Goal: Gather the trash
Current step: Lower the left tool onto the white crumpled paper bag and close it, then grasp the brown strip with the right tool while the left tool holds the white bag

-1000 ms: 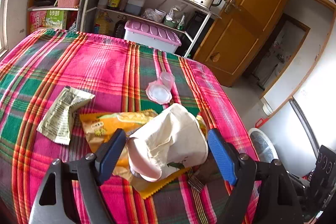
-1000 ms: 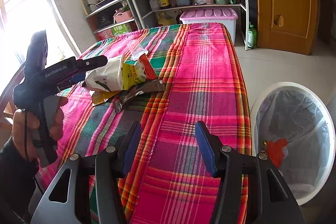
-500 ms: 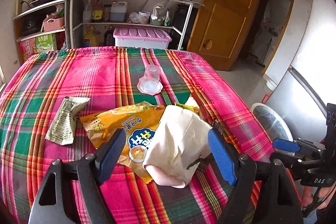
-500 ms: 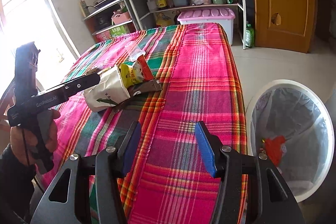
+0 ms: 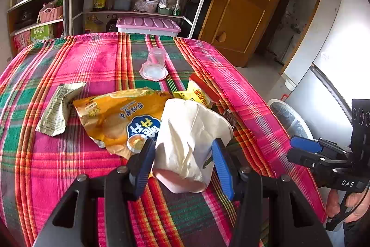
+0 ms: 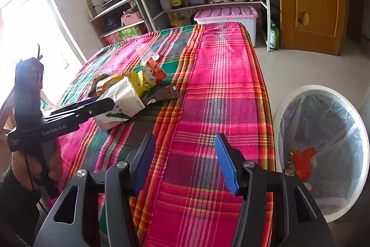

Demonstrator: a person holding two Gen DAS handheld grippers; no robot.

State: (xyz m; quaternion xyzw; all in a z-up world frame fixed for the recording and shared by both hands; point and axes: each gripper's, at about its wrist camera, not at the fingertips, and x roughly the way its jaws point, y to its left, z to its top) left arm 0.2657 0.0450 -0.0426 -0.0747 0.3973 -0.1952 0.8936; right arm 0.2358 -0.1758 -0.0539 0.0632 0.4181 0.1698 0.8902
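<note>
1. Left wrist view: your left gripper (image 5: pixel 182 163) has its two blue pads closed against the sides of one crushed white paper cup (image 5: pixel 189 142). The cup lies on its side on the plaid tablecloth (image 5: pixel 97 61), long axis running away from the camera, its pinkish base toward you and its open mouth pointing at the far end of the table.
2. Your left hand holds the gripper low and roughly level with the table, fingers aimed forward over the trash pile; in the right wrist view it reaches in from the left edge (image 6: pixel 101 105).
3. Your right gripper (image 6: pixel 185 163) hangs above the near end of the tablecloth, jaws spread wide with nothing between them. In the left wrist view it shows at the right edge (image 5: pixel 305 149).
4. Count of trash beside the cup: one yellow chip bag (image 5: pixel 120 117) touching and partly under it, one pale green wrapper (image 5: pixel 57 110) to the left, one yellow-and-red packet (image 5: pixel 198 92) behind, one dark brown wrapper (image 6: pixel 161 95), and one clear plastic cup (image 5: pixel 155 64) farther back, well apart.
5. One white trash bin (image 6: pixel 323 149), lined with a clear bag, stands on the floor right of the table with a red scrap inside.
</note>
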